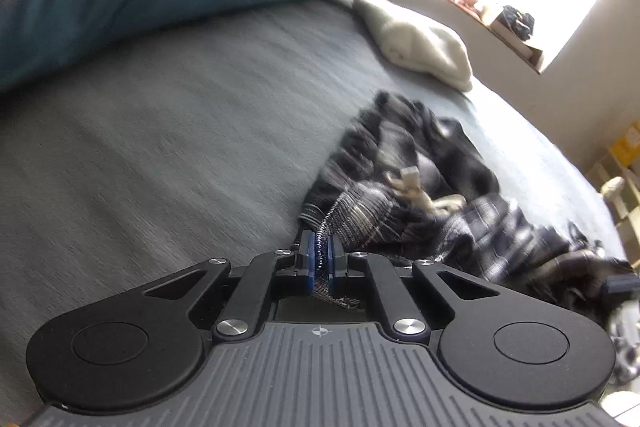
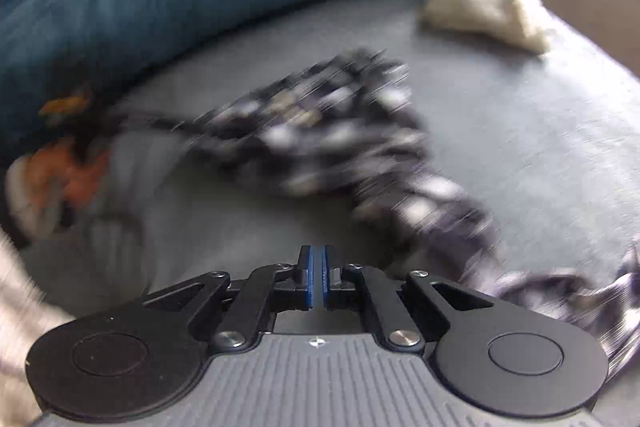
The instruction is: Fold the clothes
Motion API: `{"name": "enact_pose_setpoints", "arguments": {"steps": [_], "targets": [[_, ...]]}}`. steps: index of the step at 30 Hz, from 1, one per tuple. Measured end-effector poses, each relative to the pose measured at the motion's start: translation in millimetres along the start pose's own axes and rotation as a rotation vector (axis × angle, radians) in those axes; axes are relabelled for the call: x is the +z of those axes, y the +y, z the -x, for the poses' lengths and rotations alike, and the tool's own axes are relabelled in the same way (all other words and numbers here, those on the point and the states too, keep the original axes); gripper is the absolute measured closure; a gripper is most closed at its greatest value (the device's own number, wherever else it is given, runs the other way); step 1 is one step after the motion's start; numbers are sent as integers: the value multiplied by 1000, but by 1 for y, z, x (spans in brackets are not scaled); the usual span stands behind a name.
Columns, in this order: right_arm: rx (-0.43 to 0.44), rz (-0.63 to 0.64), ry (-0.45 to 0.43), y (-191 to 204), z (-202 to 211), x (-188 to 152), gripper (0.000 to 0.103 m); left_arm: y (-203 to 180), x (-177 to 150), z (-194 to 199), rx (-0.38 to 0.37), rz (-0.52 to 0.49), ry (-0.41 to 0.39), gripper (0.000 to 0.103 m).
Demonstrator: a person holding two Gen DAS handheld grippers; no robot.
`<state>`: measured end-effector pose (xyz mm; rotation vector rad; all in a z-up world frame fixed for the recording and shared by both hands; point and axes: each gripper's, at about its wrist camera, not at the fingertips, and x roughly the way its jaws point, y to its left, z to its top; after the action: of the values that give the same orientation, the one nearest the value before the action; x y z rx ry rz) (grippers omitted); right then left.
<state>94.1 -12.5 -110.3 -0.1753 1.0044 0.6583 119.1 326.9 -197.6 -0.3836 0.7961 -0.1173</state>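
Left hand-held gripper (image 1: 319, 259) pinches crumpled plaid flannel garment (image 1: 424, 187); right hand-held gripper (image 2: 319, 277) clenched, seemingly empty

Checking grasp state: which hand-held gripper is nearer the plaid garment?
Left. The left hand-held gripper is shut on an edge of the plaid garment. The right hand-held gripper is shut with nothing visible between its pads; the garment lies just ahead and to its right.

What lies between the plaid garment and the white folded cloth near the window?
Only bare grey bedsheet lies between the plaid garment and the white folded cloth; the left wrist view shows this clearly, the right wrist view more blurrily.
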Motion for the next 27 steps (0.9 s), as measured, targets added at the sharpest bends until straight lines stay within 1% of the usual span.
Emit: {"name": "enact_pose_setpoints", "arguments": {"steps": [2,4,8,9,10,11,13,15,16,17,18,19,20,22,23,25,27], "targets": [[-7,-83,-52,-19,0,11,97,3,2,-2,10,5,-6,99],[-24,-144,-77,-34,-4,19,89,4,2,-5,20,-2,-2,99],[-46,-208,-71,-50,-16,25,81,5,1,-2,20,-22,-13,99],[-48,-219,-66,-54,-17,23,76,7,0,-1,19,-20,-7,99],[-51,-230,-62,-58,-18,21,70,11,-2,-2,7,-4,9,99],[-64,-248,-57,-60,-18,16,67,16,-2,-5,-18,21,29,99],[-73,-305,-46,-72,-20,9,65,25,-2,-8,-65,66,60,97],[-86,-400,-47,-89,-18,-3,64,31,1,-6,-100,96,60,95],[-93,-457,-56,-97,-13,-10,61,32,3,-4,-107,96,51,93],[-100,-524,-76,-106,-6,-18,60,31,5,-1,-103,80,31,91],[-108,-591,-102,-116,3,-28,58,29,7,2,-99,64,9,84],[-119,-659,-126,-126,11,-38,53,25,9,4,-100,49,-10,78],[-130,-727,-149,-136,19,-47,51,21,12,5,-108,35,-19,75],[-180,-862,-170,-157,31,-69,45,7,16,1,-128,-10,-16,72],[-205,-929,-181,-167,37,-80,45,-3,16,-1,-142,-40,-10,71],[-232,-1059,-197,-183,46,-102,44,-26,15,-8,-186,-115,17,64],[-243,-1164,-214,-194,50,-121,43,-52,12,-18,-217,-205,43,59]]}}
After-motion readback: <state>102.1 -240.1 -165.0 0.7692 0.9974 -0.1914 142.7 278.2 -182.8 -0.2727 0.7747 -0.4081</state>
